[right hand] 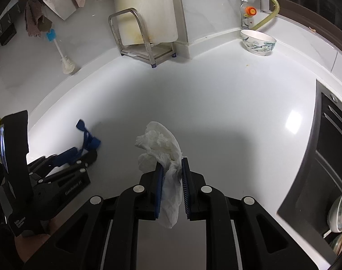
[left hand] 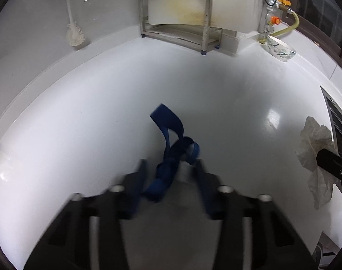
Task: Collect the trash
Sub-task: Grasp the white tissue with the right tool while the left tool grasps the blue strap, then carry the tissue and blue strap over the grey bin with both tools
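We have the crumpled tissue (right hand: 161, 144) pinched in our right gripper (right hand: 172, 168) above the counter (right hand: 227, 112) middle, our left gripper (left hand: 171, 171) around the blue strip (left hand: 171, 148), grip unclear, neither binned.

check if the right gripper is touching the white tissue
Touching. The right wrist view shows the right gripper with both blue pads pressed on the crumpled white tissue.
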The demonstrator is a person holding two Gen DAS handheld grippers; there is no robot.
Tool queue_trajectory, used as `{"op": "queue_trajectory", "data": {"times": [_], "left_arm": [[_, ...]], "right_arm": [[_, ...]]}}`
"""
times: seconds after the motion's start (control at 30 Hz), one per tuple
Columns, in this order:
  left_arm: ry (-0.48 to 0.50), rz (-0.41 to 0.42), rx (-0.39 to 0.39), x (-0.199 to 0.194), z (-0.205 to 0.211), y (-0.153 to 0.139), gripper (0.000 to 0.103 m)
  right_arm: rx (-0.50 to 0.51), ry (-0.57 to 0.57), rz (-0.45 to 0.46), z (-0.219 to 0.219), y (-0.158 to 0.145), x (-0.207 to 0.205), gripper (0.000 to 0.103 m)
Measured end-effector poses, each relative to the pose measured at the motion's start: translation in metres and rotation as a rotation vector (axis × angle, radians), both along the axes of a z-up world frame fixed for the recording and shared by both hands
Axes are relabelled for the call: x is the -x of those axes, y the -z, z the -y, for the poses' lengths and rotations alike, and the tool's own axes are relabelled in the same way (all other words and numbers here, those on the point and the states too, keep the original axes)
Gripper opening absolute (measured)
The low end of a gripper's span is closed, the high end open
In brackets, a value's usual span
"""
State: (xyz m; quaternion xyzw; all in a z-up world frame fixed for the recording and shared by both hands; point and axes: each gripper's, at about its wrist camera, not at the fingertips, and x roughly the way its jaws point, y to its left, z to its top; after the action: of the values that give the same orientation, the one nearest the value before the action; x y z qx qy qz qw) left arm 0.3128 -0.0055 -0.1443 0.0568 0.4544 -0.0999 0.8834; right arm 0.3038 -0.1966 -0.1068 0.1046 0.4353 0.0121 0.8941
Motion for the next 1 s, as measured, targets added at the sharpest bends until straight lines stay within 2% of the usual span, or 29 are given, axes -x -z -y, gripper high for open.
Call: {"op": "queue_trajectory", "data": {"times": [0.03,0.17,0.5,1.0], "left_arm": [[0.006,-0.007,0.001,0.001,0.000,-0.001,0.022],[0.015,-0.026,0.022,0.005,-0.004,-0.004,0.022],[0.050,0.007,0.064,0.037,-0.013,-0.034,0.022],[0.114,0.056,0.106,0.117,-0.007,-0.072,0.022]], "right_arm": [[-0.003,0.001,-0.001,-0.001,0.000,0.002,0.016],[-0.018,0.005,-0.005,-0.006,-0.002,0.014,0.016],[-0.026,0.028,0.010,-0.016,-0.014,0.055,0.016],[-0.036,0.049,0.038,-0.018,-0.027,0.149,0.016]]}}
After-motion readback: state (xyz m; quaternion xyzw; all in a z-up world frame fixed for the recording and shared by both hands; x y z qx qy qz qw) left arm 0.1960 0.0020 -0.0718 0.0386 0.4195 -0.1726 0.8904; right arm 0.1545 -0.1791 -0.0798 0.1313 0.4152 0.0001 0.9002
